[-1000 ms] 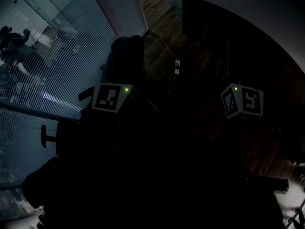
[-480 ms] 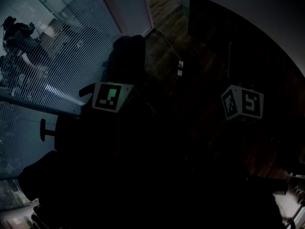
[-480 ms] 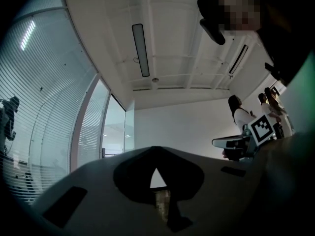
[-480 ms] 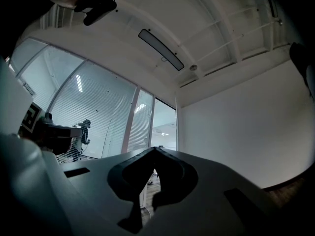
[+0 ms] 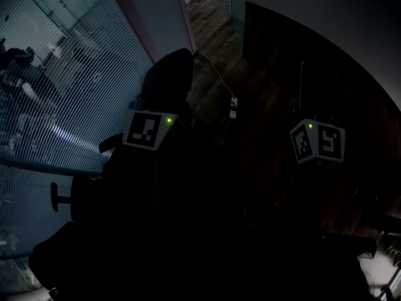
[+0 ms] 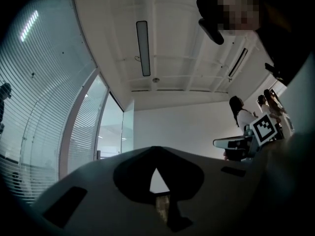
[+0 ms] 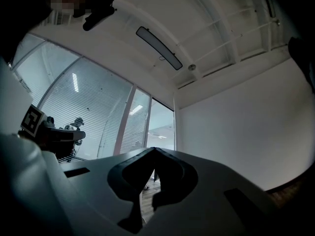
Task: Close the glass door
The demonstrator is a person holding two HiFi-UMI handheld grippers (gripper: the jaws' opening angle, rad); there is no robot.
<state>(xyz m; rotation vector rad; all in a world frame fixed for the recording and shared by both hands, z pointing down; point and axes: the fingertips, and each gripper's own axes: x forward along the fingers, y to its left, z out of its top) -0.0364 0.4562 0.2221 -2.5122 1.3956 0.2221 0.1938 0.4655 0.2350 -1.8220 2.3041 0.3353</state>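
Note:
The doorway (image 5: pixel 210 8) opens ahead between the blind-covered glass wall (image 5: pixel 69 74) and a white wall (image 5: pixel 326 17). A glass door panel (image 5: pixel 237 2) stands at the opening's right side, and the glass door (image 7: pixel 161 127) shows again beside the white wall. My left gripper (image 6: pixel 156 151) points a little upward toward the glazing, shut, with nothing between its jaws. My right gripper (image 7: pixel 154 150) does the same, tips together and empty. In the dark head view, mainly their marker cubes show, the left cube (image 5: pixel 147 129) and the right cube (image 5: pixel 318 142).
A power strip (image 5: pixel 233 105) with its white cable lies on the dark wood floor before the doorway. People (image 6: pixel 241 117) stand by the wall at the right. Another person (image 7: pixel 77 124) sits behind the blinds. Ceiling lamps (image 6: pixel 142 47) hang overhead.
The power strip and floor have slid down the head view as I move toward the doorway. Both grippers keep the same pose and stay shut.

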